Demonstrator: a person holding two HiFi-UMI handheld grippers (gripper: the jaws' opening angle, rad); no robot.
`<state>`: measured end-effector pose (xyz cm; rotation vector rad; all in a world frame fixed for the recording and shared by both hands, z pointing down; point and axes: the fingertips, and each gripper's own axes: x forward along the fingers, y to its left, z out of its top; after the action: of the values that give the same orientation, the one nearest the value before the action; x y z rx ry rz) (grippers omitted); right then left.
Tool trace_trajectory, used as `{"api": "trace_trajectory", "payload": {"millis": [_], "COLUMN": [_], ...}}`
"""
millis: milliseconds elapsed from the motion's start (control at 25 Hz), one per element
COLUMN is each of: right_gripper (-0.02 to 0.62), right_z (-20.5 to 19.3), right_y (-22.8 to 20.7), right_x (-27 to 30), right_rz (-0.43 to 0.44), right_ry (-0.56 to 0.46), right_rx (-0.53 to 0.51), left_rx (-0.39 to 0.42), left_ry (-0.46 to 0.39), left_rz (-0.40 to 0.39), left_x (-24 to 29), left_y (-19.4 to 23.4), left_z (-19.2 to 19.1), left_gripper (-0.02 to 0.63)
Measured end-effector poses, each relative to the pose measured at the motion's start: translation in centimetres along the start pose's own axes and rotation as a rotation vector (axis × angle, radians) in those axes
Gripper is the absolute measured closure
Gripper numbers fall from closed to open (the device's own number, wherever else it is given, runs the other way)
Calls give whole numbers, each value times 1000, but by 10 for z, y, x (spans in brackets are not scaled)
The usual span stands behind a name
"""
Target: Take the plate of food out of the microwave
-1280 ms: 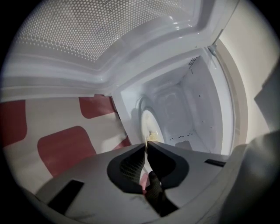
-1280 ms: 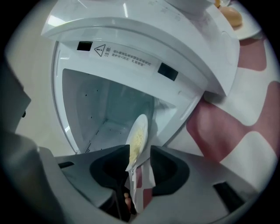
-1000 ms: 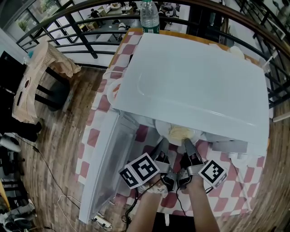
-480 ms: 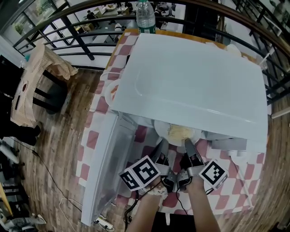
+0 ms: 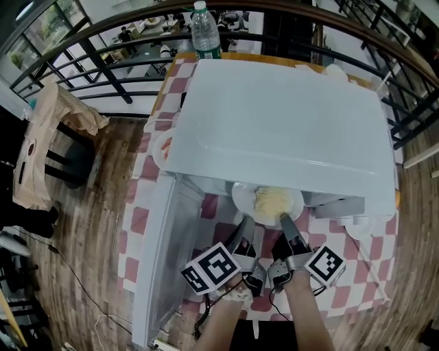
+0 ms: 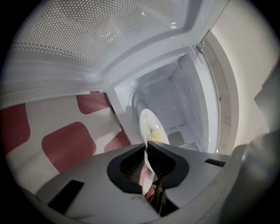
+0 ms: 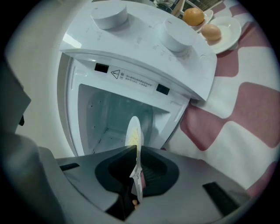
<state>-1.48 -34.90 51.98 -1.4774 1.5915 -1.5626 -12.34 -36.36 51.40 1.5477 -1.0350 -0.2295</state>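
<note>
Table, red-and-white check cloth (image 5: 137, 219): a white microwave (image 5: 288, 130) covers most of it, back towards the far edge. Its door (image 5: 164, 247) is swung open on the left, reaching towards the near edge.

Head view only: the casing's top hides the cavity. A clear water bottle (image 5: 204, 31) stands at the far edge behind the microwave; its green label is not legible.

Left gripper view only: the inside of the cavity, with the perforated door panel overhead.

Right gripper view only: the control panel with two round knobs (image 7: 109, 13). Under them is a label (image 7: 131, 78) with a warning triangle and a line of print too small to read. Beyond the panel sits a small white dish (image 7: 223, 30) holding two round items, one orange and one tan.

Plate of food (image 5: 267, 202): white, with a pale yellow heap on it. It sits at the cavity mouth, and in the head view its near half shows past the front edge of the casing's top.

Left gripper (image 5: 243, 233): on the near-left rim. Its jaws are nearly together and pinch the plate's edge, seen edge-on between the pads (image 6: 146, 146).

Right gripper (image 5: 285, 221): on the near-right rim. Its jaws are likewise clamped onto the thin rim (image 7: 136, 148). The plate extends from both grippers into the cavity.
</note>
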Motion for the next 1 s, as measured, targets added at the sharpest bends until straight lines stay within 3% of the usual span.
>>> {"api": "trace_trajectory", "payload": {"millis": [560, 1000], "right_gripper": [555, 555], "right_z": [-6, -15], "right_y": [6, 7], "right_x": [-46, -98], "right_rz": [-5, 18], "right_ry": [-94, -75], "right_rx": [50, 104], "left_rx": [47, 40], "left_ry": [54, 15], "left_rz": [-72, -80], "left_x": [-24, -65], "left_y": [-21, -38], "left_z": [-19, -56], "left_gripper": [563, 563]}}
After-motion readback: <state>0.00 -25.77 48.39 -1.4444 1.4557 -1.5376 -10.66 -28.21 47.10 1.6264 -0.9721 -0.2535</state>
